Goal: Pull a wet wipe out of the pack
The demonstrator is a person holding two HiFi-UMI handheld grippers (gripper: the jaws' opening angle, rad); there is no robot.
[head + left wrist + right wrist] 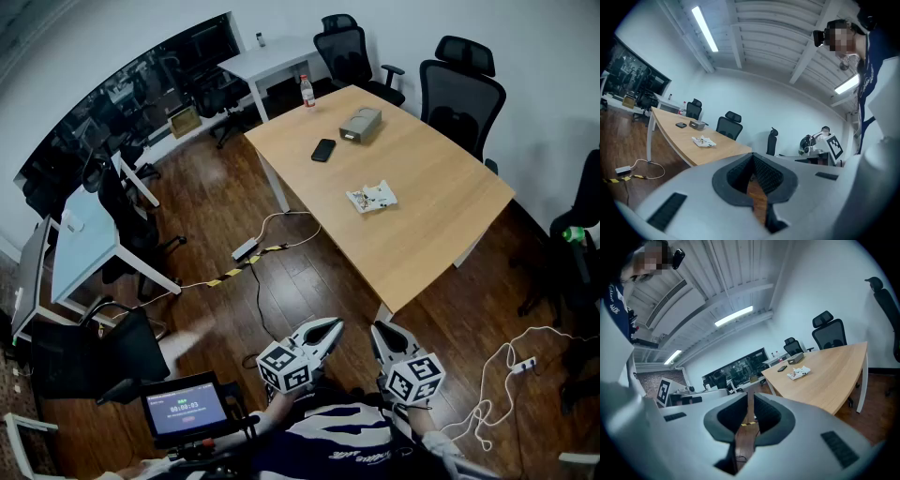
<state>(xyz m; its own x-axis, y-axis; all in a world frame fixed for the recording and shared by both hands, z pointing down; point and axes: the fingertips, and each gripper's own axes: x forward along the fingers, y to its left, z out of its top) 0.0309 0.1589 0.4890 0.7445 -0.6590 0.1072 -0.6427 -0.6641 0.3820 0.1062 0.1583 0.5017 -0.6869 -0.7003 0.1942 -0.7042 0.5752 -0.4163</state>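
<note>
- Light wood table [441, 202], the big one with rounded corners, sits well ahead of me across the dark plank floor [309, 281]. Neither of my tongs is anywhere near it.
- The small white crumpled wet wipe pack [371, 197] lies flat around the middle of that table, on its own. It also shows up in the left gripper view, wet wipe pack [703, 141], and in the right gripper view, wet wipe pack [798, 373], tiny both times.
- Further along the same tabletop there's a flat black phone [323, 150] with a grey boxy case [360, 125] near it. A small upright bottle with red on it [307, 91] stands by the far corner.
- My left tongs [330, 325] hang low in front of my chest, over bare floor. In the left gripper view the left tongs [752, 155] have their tips touching with nothing pinched, just floor showing through the hollow behind the tips.
- My right tongs [379, 330] sit just beside the left pair, pointing roughly the same way. In the right gripper view the right tongs [749, 397] have the pads a thin slit apart, and only floor shows in the slit.
- Black mesh office chairs [459, 89] stand behind the table's far side.
- A white power strip [246, 249] with its cable lies on the floor left of the table.
- A small lit screen [186, 410] glows down at my lower left.
</note>
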